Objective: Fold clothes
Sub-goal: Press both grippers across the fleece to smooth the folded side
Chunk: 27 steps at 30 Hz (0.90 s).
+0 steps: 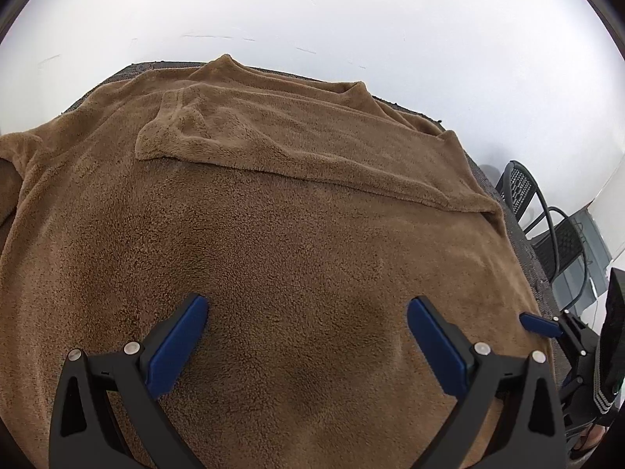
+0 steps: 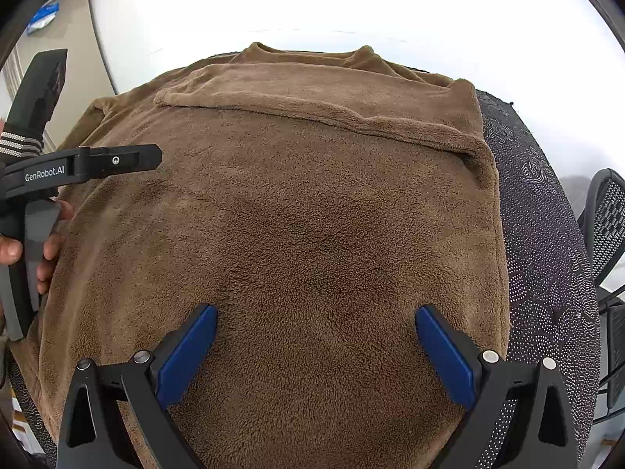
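- Fleece point(image 1: 297, 234) lay flat over the table point(image 2: 547, 234), one sleeve point(image 1: 297, 144) folded across its far part, likely to square it.
- Left gripper point(image 1: 306, 332) hovered above its near half, fingers spread, holding nothing.
- Right gripper point(image 2: 316, 336) likewise, apparently readying the next fold.

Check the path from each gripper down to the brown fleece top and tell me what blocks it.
Nothing visible does. The left gripper and right gripper both stand open directly above the brown fleece top, with only bare fleece between their fingers. One sleeve lies folded across the garment's far part, well beyond both grippers.
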Each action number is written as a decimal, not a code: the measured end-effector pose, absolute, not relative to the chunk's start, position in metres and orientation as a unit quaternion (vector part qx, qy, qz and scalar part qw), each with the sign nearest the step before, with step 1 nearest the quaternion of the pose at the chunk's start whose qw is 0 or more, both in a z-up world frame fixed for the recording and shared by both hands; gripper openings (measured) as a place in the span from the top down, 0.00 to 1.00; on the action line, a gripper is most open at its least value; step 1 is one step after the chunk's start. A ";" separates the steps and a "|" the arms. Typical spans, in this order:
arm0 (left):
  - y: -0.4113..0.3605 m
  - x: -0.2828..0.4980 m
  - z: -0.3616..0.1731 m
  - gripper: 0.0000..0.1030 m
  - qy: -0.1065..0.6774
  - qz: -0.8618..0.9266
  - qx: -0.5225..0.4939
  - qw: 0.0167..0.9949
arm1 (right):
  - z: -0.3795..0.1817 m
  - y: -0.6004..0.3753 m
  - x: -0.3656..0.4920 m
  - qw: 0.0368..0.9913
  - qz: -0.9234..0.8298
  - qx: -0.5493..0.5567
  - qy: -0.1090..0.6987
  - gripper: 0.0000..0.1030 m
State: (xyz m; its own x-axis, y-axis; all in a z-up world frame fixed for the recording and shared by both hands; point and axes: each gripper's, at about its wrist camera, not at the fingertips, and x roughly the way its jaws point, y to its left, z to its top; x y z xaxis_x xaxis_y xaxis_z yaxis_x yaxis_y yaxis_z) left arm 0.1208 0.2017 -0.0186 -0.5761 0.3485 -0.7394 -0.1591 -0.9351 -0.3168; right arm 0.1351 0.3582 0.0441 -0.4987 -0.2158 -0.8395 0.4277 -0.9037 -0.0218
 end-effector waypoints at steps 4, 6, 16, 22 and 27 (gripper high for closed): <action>0.199 0.121 -0.018 0.01 -0.119 0.880 -0.434 0.149 | 0.044 0.358 0.135 0.187 -0.858 0.464 0.114 0.01; 0.198 0.121 -0.018 0.01 -0.124 0.880 -0.433 0.151 | 0.044 0.357 0.135 0.187 -0.858 0.464 0.114 0.01; 0.191 0.121 -0.019 0.01 -0.150 0.877 -0.426 0.161 | 0.044 0.356 0.135 0.187 -0.858 0.465 0.114 0.01; 0.183 0.124 -0.017 0.01 -0.182 0.872 -0.423 0.167 | 0.044 0.351 0.136 0.184 -0.856 0.469 0.117 0.01; 0.163 0.149 0.000 0.00 -0.241 0.856 -0.419 0.184 | 0.047 0.350 0.142 0.184 -0.857 0.468 0.114 0.01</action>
